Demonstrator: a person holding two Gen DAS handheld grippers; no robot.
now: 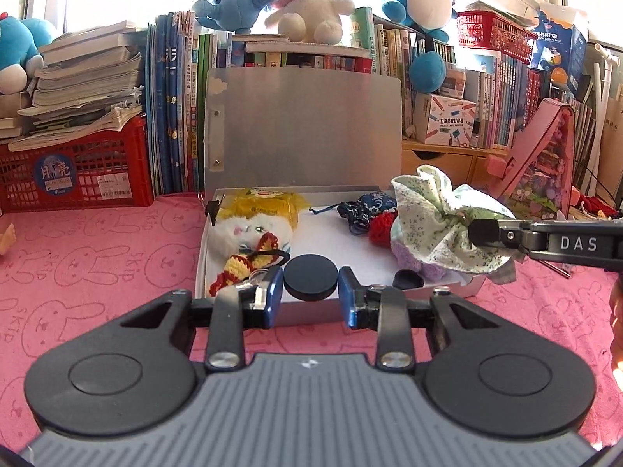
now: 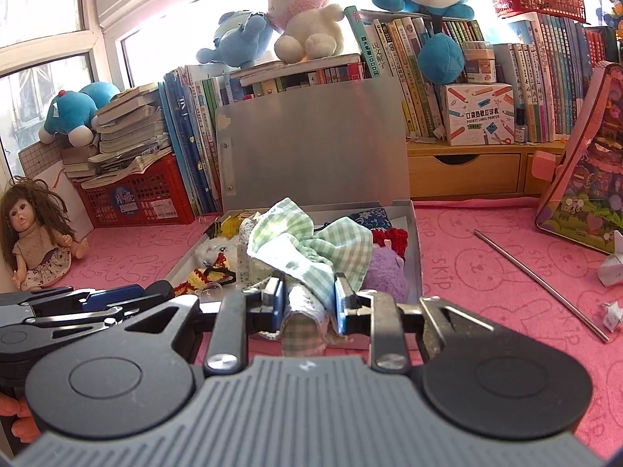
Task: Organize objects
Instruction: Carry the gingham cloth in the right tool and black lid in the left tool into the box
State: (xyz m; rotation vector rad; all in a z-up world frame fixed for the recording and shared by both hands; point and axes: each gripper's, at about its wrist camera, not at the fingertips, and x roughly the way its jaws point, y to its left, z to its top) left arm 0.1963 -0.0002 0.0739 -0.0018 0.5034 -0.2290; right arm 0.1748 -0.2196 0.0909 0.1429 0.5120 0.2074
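Observation:
An open silver metal case [image 1: 241, 307] with its lid upright lies on the pink cloth. Inside are a white plush with a yellow hat [image 1: 253, 222], a yellow-red crochet piece [image 1: 241, 264], a blue pouch [image 1: 366, 206], a red crochet piece [image 1: 383, 227] and a purple plush [image 2: 385, 268]. My left gripper [image 1: 310, 292] hovers at the case's front edge, shut on a flat black disc [image 1: 309, 278]. My right gripper [image 2: 308, 292] is shut on a green-patterned cloth bundle [image 2: 307, 249], held over the case's right side. The bundle [image 1: 436, 218] also shows in the left wrist view.
A small black cap [image 1: 408, 279] lies in the case's front right corner. A red basket [image 1: 78, 171] under stacked books stands at back left, with a doll [image 2: 35, 233] beside it. A metal rod [image 2: 541, 284], folded paper [image 2: 611, 264] and a pink case [image 2: 584, 202] are at the right.

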